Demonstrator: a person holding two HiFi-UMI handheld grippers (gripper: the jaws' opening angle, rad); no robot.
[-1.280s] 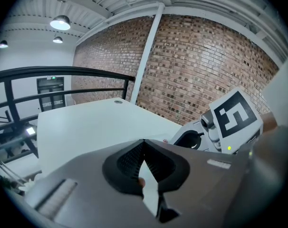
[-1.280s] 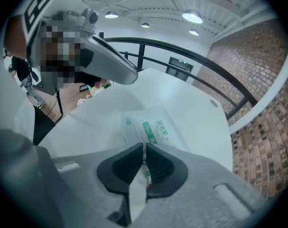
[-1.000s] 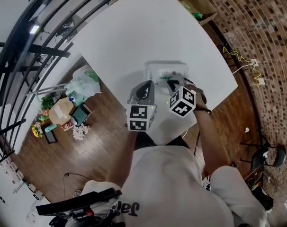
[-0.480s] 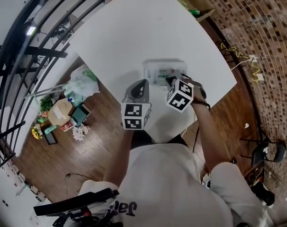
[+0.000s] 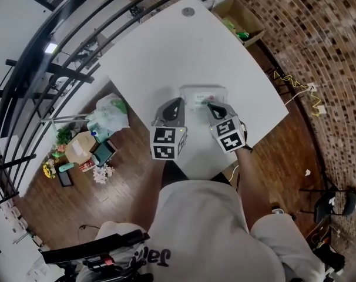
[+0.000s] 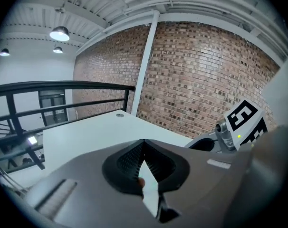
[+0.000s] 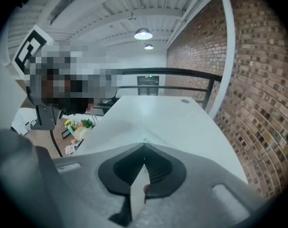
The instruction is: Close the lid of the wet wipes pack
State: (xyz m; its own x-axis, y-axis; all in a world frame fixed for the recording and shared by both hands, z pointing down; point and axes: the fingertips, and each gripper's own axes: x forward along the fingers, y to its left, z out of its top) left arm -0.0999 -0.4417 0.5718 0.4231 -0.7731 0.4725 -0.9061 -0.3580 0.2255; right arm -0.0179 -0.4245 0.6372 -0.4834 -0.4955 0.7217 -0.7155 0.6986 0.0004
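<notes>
Emptily, left gripper [image 5: 178, 101] and right gripper [image 5: 211, 105] clench above white table [image 5: 166, 51] beside brick wall [image 6: 206, 80].

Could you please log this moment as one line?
left gripper: shut, empty | right gripper: shut, empty | wet wipes pack: on table

Bright, even daylight-like light. Lamps [image 6: 59, 33] glow overhead in both gripper views, and the white table [image 5: 166, 46] looks washed out. Fisheye bends all edges, corners go black, nearest foreground is soft.
</notes>
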